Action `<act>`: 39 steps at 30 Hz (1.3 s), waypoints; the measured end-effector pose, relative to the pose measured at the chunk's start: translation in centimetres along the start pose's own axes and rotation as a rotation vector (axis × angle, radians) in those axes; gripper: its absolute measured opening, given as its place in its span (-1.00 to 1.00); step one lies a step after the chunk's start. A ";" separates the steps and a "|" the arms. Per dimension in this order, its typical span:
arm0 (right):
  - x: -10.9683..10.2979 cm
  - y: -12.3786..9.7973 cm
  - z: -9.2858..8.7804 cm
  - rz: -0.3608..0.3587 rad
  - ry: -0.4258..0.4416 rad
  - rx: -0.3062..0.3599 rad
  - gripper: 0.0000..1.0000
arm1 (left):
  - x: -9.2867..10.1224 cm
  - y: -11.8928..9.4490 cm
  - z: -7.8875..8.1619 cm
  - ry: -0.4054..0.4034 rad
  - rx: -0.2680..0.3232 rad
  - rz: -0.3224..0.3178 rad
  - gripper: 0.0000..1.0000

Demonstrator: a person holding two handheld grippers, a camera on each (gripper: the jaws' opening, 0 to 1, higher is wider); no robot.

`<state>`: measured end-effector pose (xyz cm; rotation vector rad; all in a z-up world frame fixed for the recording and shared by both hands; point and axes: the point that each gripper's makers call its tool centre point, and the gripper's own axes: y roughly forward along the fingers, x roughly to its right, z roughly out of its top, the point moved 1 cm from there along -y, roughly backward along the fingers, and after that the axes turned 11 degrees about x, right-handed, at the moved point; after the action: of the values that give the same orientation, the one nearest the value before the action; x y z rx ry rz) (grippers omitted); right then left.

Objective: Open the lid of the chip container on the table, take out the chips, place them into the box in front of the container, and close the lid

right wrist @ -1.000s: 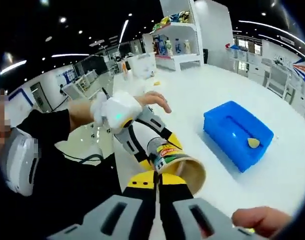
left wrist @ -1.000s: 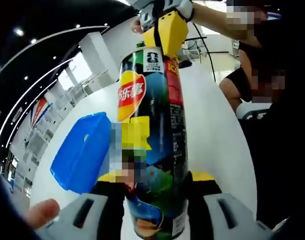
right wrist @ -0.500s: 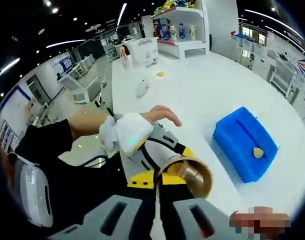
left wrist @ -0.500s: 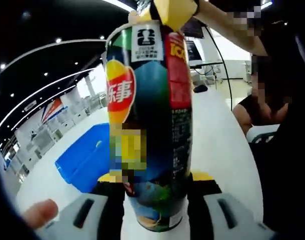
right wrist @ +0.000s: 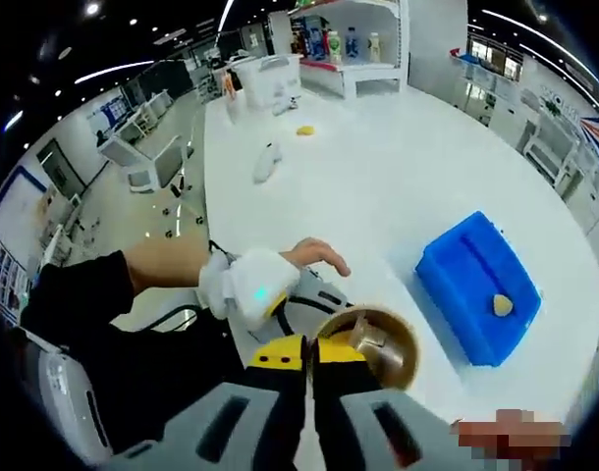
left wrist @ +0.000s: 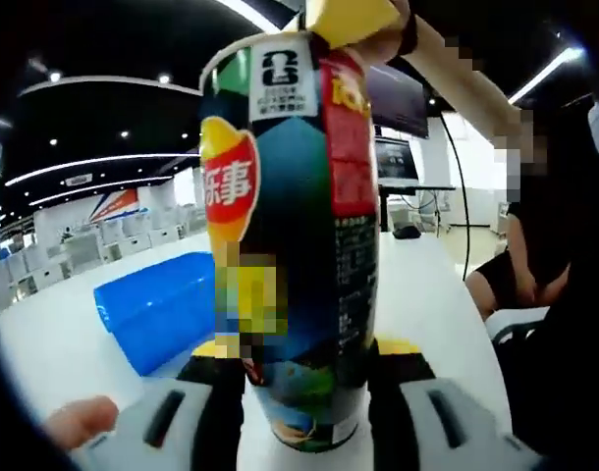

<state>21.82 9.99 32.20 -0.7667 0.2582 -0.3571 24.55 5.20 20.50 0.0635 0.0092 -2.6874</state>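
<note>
The chip can (left wrist: 295, 245), tall and dark with a red and yellow logo, stands between the jaws of my left gripper (left wrist: 304, 345), which is shut on its lower part. My right gripper (left wrist: 344, 18) has its yellow tip at the can's top rim. In the right gripper view, the right gripper (right wrist: 304, 353) has its jaws together against the near rim of the can's open mouth (right wrist: 370, 343). I cannot tell whether they pinch anything. The left gripper (right wrist: 298, 309) holds the can from below. One yellow chip (right wrist: 502, 306) lies on the blue box (right wrist: 471, 280).
The blue box (left wrist: 157, 304) sits on the white table (right wrist: 378, 186), left of the can. A small yellow item (right wrist: 304, 130) and a white object (right wrist: 267, 162) lie far across the table. A shelf with bottles (right wrist: 349, 49) stands beyond. A person (left wrist: 535, 265) sits at the right.
Both views have swung. The can now stands more upright, and the right gripper view looks straighter down into its open mouth. Both grips look unchanged.
</note>
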 end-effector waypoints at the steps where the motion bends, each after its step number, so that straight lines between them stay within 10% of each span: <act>1: 0.1 0.0 0.0 -0.002 0.001 -0.002 -0.99 | -0.2 0.0 0.0 -0.003 0.016 0.009 -0.01; 10: 0.3 -0.2 -0.3 0.000 -0.009 0.024 -0.96 | -0.5 0.1 0.1 -0.026 0.105 0.033 -0.02; 16: 0.2 -1.7 1.4 0.010 -0.044 0.167 -0.79 | -0.3 0.1 0.1 -0.032 0.122 0.035 -0.02; 27: 2.0 -11.3 6.6 -0.136 -0.166 0.692 -0.46 | 0.0 0.1 0.0 -0.049 0.150 0.021 -0.02; 33: 6.0 -16.9 3.0 -0.289 -0.056 0.886 -0.35 | 0.6 0.6 0.0 -0.053 0.159 0.002 -0.02; 39: 12.8 -19.8 -6.4 -0.642 -0.098 0.912 -0.26 | 1.6 1.3 0.0 -0.055 0.174 -0.015 -0.02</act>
<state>26.82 -12.31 40.65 0.0638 -0.2582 -0.9554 23.69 3.38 20.45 0.0436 -0.2421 -2.6978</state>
